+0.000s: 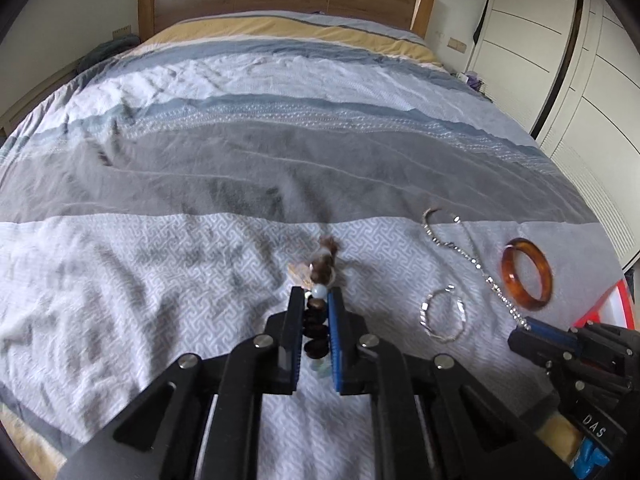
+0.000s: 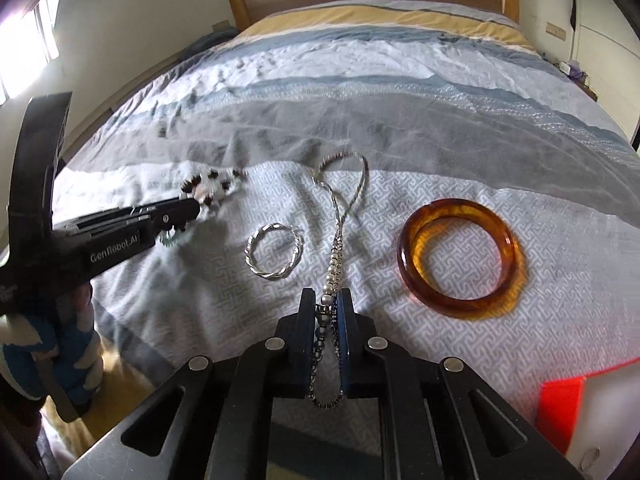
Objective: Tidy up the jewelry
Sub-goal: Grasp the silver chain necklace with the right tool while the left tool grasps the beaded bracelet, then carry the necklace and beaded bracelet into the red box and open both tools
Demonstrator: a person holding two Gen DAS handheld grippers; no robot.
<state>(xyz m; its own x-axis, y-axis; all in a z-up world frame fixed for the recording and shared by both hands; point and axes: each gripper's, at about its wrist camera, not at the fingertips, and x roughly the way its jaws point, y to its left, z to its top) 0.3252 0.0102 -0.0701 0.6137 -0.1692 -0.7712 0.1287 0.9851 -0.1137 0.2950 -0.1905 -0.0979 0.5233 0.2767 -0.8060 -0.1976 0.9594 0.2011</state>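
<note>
Two grips at once: our left tongs (image 1: 316, 300) clench the bead bracelet (image 1: 320, 276) just above the bed (image 1: 160, 280). From the right side, our right tongs (image 2: 328, 304) pinch the pearl necklace (image 2: 340, 216); we should lift slowly, clear of the silver ring (image 2: 274, 256) and amber bangle (image 2: 460, 256).

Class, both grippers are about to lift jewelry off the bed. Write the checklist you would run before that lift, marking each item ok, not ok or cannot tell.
1. Left gripper shut on the beaded bracelet: ok, beads sit between its fingers.
2. Right gripper shut on the pearl chain necklace: ok.
3. Necklace clear of the twisted silver bangle: ok, they lie apart.
4. Necklace clear of the amber bangle: ok.
5. Far loop of the necklace free of the bedspread: cannot tell.
6. Place to put the pieces: cannot tell, only a red and white thing shows at the edge.
</note>
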